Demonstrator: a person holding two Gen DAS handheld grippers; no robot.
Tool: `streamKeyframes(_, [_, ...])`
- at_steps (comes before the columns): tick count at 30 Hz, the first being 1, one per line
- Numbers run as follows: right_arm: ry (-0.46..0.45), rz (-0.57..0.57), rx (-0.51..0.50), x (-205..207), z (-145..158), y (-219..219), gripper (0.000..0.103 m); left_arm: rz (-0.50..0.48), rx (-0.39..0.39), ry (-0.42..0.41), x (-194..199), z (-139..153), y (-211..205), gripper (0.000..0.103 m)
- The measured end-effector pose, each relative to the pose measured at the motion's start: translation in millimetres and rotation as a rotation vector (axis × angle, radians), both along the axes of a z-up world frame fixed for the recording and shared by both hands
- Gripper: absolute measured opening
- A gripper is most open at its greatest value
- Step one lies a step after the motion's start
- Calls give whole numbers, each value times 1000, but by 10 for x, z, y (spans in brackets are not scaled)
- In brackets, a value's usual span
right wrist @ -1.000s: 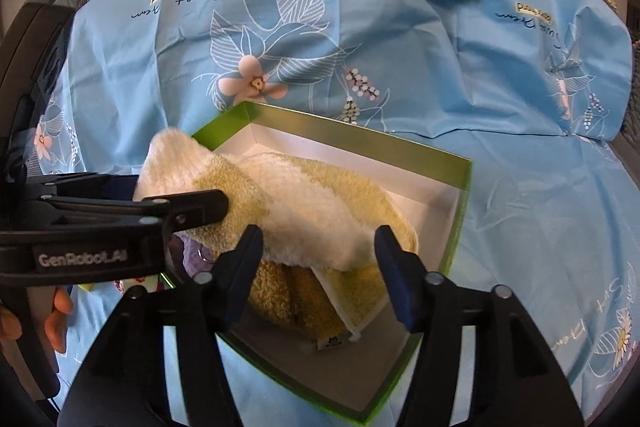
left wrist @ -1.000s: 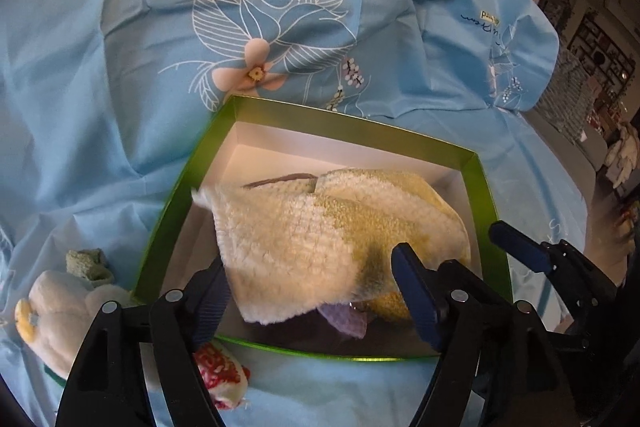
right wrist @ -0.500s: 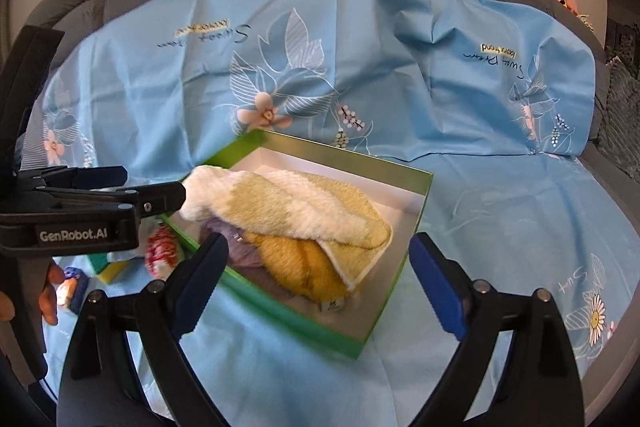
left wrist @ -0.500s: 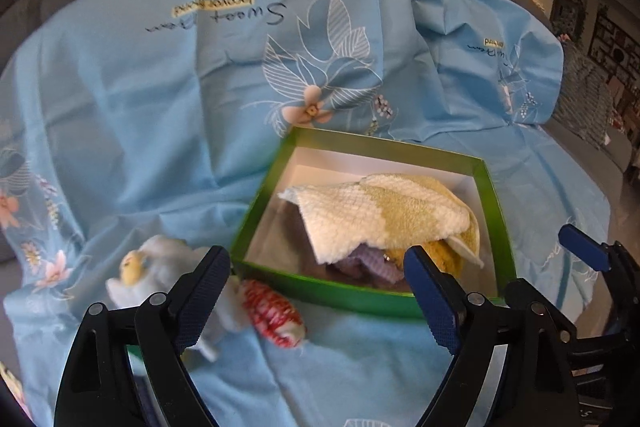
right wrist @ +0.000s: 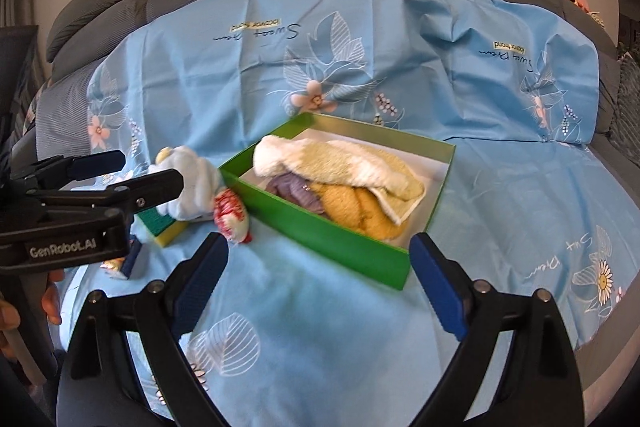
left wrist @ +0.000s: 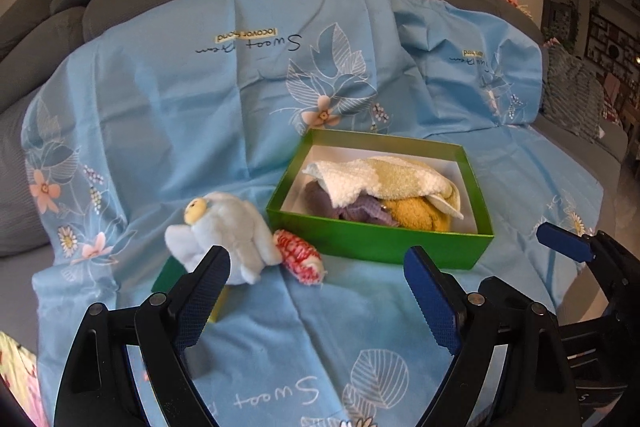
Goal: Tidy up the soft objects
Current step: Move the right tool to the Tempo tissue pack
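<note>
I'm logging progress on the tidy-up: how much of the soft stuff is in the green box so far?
Done: the white-and-yellow towel, a purple cloth and an orange one lie in the green box. In hand: nothing; the left tool and right tool are both open and empty. Left: the white plush, the red-and-white toy and the sponge beside the box.

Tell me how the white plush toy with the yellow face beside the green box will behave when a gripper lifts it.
The white plush toy looks fluffy, so it probably squashes between pads and weighs little. Its limbs look limp and may dangle. It leans rather than stands, so likely flops when nudged.
</note>
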State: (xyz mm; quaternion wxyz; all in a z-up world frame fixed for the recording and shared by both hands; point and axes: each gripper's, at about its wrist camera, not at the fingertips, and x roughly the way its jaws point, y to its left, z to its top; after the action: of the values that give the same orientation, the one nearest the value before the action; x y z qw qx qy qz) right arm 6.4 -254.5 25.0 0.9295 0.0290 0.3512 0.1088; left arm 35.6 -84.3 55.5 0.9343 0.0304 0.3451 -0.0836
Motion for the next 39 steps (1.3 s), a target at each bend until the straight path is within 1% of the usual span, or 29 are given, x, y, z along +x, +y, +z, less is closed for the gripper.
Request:
streamKeyframes(5, [5,31,-5,-111,13,154,92,20,8,0,-161,-52,137,89])
streamKeyframes(9, [17,56,2,-172,-28,293,92,51,-13,24,-260,-164,339,89])
streamKeyframes(12, [40,100,-4,-220,-117,444,92,93,-35,66,-328,-334,586,89])
streamKeyframes(15, [65,154,-22,-260,-223,626,92,154,-64,131,-372,-556,907,89])
streamKeyframes(17, [88,195,-20,-283,-315,770,92,211,-86,174,-391,-707,1167,89])
streamKeyframes(20, [114,255,-13,-304,-432,988,92,298,-137,217,-445,-907,1568,89])
streamKeyframes(22, [129,305,-14,-313,-508,1153,92,340,-171,238,-490,-1028,1773,89])
streamKeyframes(25, [151,395,-27,-308,-630,1452,92,370,-205,261,-505,-1154,1988,89])
streamKeyframes(28, [165,469,-27,-277,-722,1721,92,362,-247,270,-481,-1224,2100,89])
streamKeyframes(35, [162,581,-37,-77,-863,2297,92,286,-290,290,-189,-1311,2084,89])
streamKeyframes(39, [172,614,-39,95,-959,2529,86,253,-313,320,-29,-1388,2104,89])
